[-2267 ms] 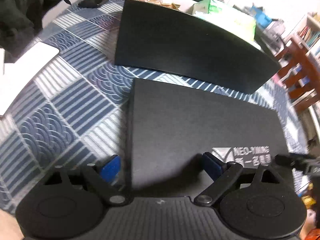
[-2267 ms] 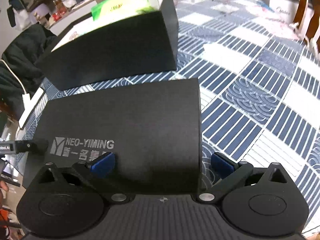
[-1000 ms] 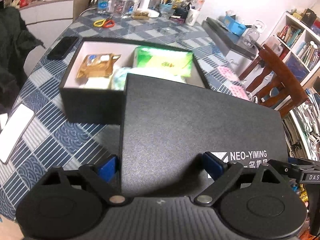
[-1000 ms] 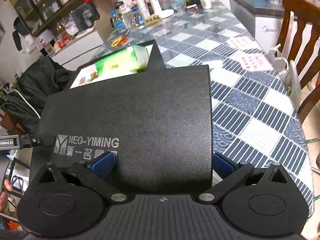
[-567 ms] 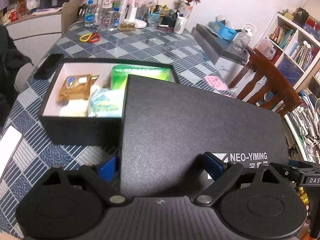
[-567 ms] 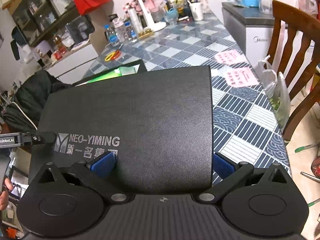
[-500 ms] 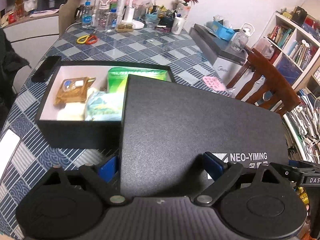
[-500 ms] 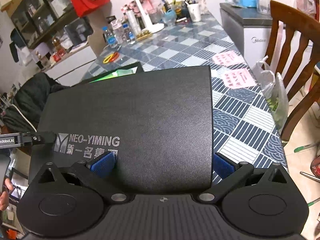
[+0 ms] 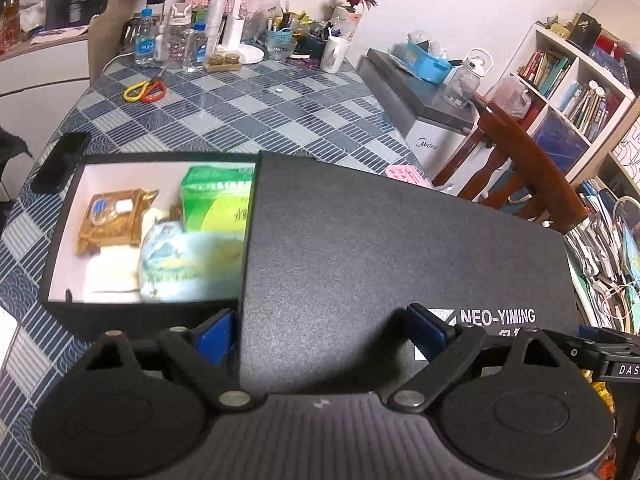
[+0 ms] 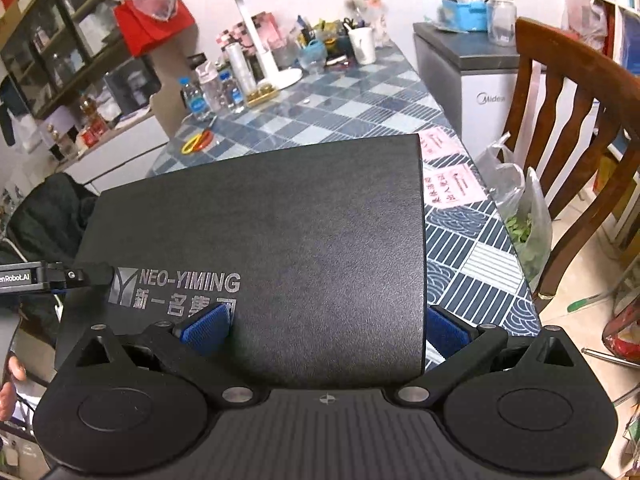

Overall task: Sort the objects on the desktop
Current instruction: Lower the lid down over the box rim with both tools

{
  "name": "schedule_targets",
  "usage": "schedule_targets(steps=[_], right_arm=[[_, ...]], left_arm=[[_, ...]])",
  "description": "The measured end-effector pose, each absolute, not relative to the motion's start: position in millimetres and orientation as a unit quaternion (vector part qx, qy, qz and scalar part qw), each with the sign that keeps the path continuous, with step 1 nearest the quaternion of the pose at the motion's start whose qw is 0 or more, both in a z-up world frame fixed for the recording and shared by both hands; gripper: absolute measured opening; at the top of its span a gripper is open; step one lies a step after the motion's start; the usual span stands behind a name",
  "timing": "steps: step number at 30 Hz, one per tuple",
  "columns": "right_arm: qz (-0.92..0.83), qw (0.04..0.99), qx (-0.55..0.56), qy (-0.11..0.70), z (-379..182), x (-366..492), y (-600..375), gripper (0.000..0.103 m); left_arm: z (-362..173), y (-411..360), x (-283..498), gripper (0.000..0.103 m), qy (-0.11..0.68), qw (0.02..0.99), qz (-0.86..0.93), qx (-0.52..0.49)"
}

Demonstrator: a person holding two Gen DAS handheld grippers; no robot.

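— So, what have your tongs got?
— Both pinch the lid (image 9: 400, 248): my left gripper (image 9: 320, 332) at its left near corner, my right gripper (image 10: 324, 328) at the right one, pads (image 10: 206, 326) spread wide across each edge.
— And the lid?
— Raised over the open box (image 9: 68, 216), covering its right part.

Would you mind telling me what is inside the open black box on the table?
The black box holds a green packet, a brown pouch and a pale blue packet. The lid covers its right part, so anything there is hidden.
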State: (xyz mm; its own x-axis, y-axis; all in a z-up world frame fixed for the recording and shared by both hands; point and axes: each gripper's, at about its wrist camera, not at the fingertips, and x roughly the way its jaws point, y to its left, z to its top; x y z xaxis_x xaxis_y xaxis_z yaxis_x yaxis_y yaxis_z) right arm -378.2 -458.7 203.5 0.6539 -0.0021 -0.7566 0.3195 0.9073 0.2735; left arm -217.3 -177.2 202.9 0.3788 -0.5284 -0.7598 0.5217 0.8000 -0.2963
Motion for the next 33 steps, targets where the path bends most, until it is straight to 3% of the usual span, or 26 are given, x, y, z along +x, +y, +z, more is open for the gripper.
schedule_targets(steps=[23, 33], right_arm=[[-0.059, 0.896, 0.187, 0.399, 213.6, -314.1, -569.1, 0.103], [-0.055, 0.888, 0.199, 0.410, 202.8, -272.2, -577.8, 0.103]], left_arm=[[225.0, -278.5, -177.5, 0.103, 0.441, 0.849, -0.290, -0.009], [219.4, -287.8, -135.9, 0.103, 0.444, 0.851, -0.281, -0.004]])
